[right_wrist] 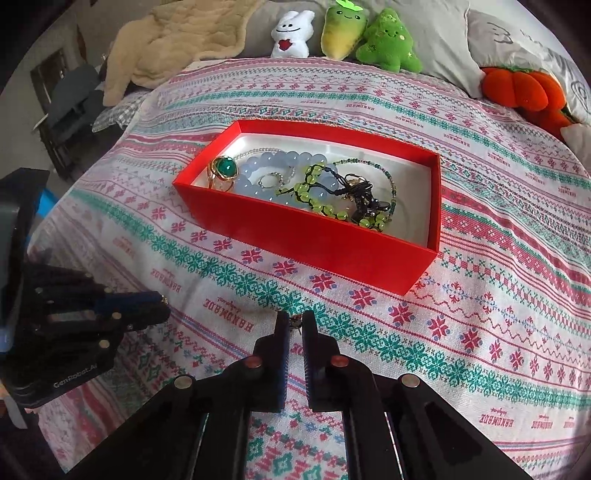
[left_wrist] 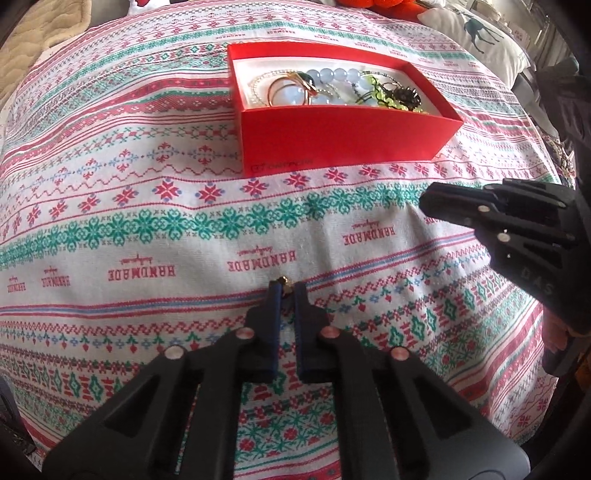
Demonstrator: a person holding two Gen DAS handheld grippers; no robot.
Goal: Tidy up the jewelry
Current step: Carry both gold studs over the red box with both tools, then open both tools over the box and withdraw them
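A red open box sits on the patterned cloth and holds several pieces: pale blue bead bracelets, a green-stone gold ring, a green bead bracelet and a dark tangled piece. My left gripper is shut on a small gold jewelry piece, short of the box. My right gripper is shut on a small dark jewelry piece, also short of the box. Each gripper shows in the other's view: the right, the left.
The patterned tablecloth covers the surface. Plush toys and an orange plush pumpkin stand at the far edge, with a beige blanket at the back left. A pillow with a deer print lies behind the box.
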